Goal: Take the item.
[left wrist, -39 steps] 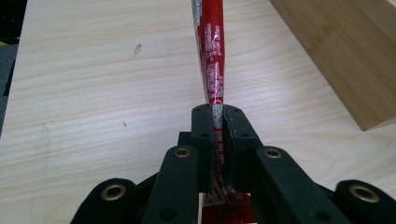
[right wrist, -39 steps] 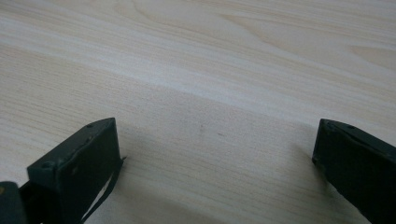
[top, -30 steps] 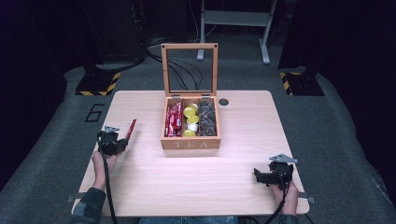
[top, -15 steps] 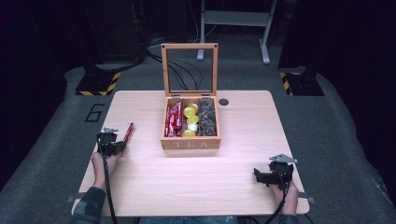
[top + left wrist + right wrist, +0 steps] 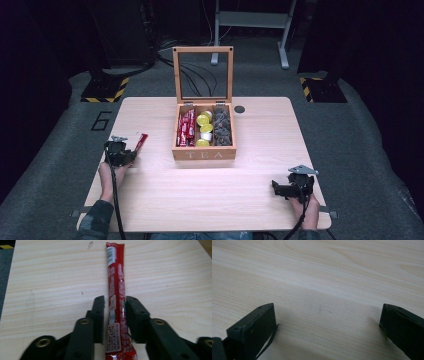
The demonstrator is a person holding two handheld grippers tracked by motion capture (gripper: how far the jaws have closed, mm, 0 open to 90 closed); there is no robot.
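Tongs on the left (image 5: pixel 113 302) have just been opening up around the red stick packet (image 5: pixel 116 290), which lies flat on the table (image 5: pixel 150 200) near its left edge, well apart from the tea box (image 5: pixel 204 152). Slim gaps show on both sides, so I'd call it released, not squeezed. If the idea is dropping it off, I'd spread wider before backing straight out, otherwise a jaw could drag the packet. Box stands in the middle with its lid up, more red sticks in its left slot. Right tongs (image 5: pixel 325 320) sit spread wide over bare wood, holding nothing.
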